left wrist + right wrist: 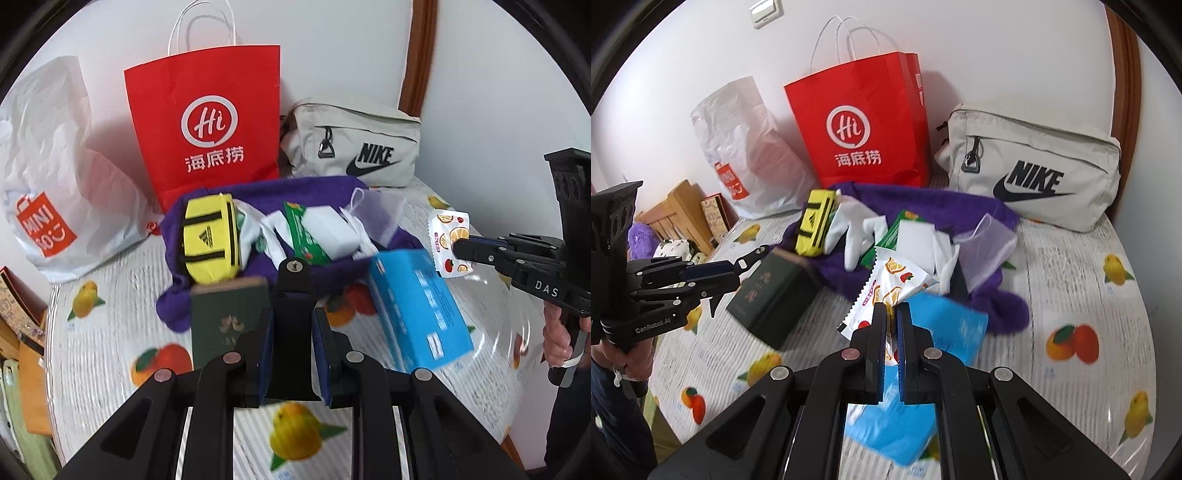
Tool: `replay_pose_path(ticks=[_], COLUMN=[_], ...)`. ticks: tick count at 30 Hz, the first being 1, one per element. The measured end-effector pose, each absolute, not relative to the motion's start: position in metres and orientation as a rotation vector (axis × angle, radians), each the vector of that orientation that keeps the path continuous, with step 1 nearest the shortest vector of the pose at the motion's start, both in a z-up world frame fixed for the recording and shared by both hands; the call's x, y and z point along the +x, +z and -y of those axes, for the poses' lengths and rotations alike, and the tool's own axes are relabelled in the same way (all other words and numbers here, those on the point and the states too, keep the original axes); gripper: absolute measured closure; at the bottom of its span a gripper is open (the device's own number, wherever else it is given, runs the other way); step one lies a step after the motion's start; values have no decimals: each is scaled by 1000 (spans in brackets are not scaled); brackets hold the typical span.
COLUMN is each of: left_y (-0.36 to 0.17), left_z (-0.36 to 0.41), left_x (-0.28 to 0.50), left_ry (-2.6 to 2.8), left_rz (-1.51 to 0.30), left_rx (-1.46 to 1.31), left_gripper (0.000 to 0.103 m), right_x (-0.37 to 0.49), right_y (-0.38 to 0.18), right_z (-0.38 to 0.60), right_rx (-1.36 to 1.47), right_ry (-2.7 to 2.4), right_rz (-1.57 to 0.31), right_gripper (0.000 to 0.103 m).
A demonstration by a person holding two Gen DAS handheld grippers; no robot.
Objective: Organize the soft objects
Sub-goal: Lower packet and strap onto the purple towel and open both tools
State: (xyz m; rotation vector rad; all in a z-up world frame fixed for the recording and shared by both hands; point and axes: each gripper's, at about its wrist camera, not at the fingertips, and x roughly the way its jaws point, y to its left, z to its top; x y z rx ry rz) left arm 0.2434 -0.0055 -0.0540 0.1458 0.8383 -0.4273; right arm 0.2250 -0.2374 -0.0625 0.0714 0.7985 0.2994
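Note:
My right gripper (892, 308) is shut on a white snack packet (886, 286) with a fruit print and holds it above a blue soft pack (942, 325). The left wrist view shows the same gripper (460, 245) and packet (448, 240) at the right. My left gripper (293, 314) is shut on a flat black piece (293, 280) with a screw head at its tip, in front of a dark green box (227, 317). A purple fleece cloth (266, 188) lies behind, carrying a yellow mini bag (208, 236), white gloves (849, 225), a green packet (303, 236) and a white block (332, 229).
A red paper bag (207, 122), a white plastic bag (55, 166) and a grey Nike bag (354, 147) stand along the wall. A clear mesh pouch (988, 240) lies on the cloth. The table (110, 332) has a fruit-print cover. Wooden items (676, 210) sit beyond its left edge.

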Motion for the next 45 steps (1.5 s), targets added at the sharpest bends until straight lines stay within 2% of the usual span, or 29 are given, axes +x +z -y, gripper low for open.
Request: replay_pose_path(ticks=[23, 45], left_y=[-73, -107], left_z=[34, 58], left_x=[362, 420], left_ry=[-439, -442], left_rz=[-890, -1001], left_rx=[120, 173], left_gripper=[83, 83], right_x=[340, 381], right_y=[-91, -124], right_z=[260, 231], right_rx=[71, 29], right_ry=[234, 336], right_rz=[-850, -1000], right_gripper=[97, 94])
